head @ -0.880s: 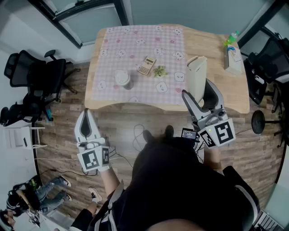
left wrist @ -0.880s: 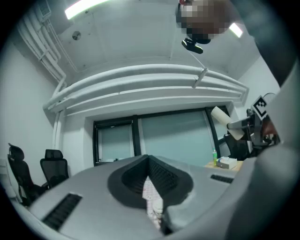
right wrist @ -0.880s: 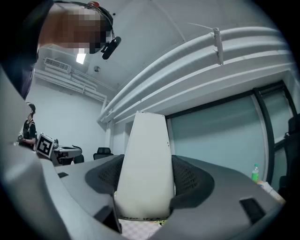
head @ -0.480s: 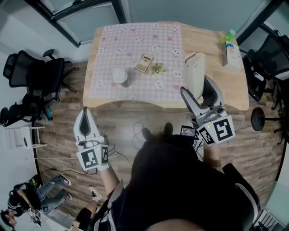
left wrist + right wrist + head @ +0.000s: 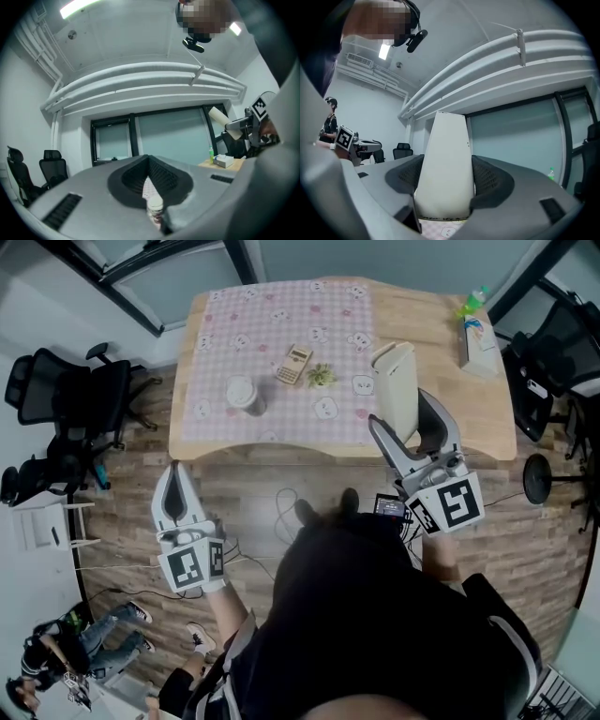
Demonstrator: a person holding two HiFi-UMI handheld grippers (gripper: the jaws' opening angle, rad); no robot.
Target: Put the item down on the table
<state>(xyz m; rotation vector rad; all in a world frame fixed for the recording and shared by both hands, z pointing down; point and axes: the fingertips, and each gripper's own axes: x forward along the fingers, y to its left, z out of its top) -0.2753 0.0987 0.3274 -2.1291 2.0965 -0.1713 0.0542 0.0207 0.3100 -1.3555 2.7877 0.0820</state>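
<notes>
At the far left, two office chairs [image 5: 70,404] are parked off the table's end, clear of the work. The left claw [image 5: 172,472] is held low over the wooden floor [image 5: 272,488] on the near side, well apart from the table [image 5: 436,329]. Its jaws are clenched together with nothing between them, as is confirmed in the left gripper view [image 5: 151,180]. It appears to be kept back simply because no part is needed from it.

On the table, a pink checked cloth [image 5: 281,320] is spread over the left and middle. A cup [image 5: 243,395], a calculator [image 5: 293,365] and a small plant [image 5: 322,376] are set in a row on it.

Just right of the plant, a tall white box [image 5: 395,388] is gripped upright by the right claw [image 5: 397,416], a jaw being pressed to each flat side [image 5: 443,187]. It is held at the near right part of the table, at the cloth's right edge. The box [image 5: 443,159] is probably kept upright so that it can be set down on its base. Cloth is seen beneath that base, so the box seems not yet landed, though contact cannot be told for certain.

At the far right corner, a tissue box [image 5: 478,343] and a green bottle [image 5: 473,307] are left out of the way.
</notes>
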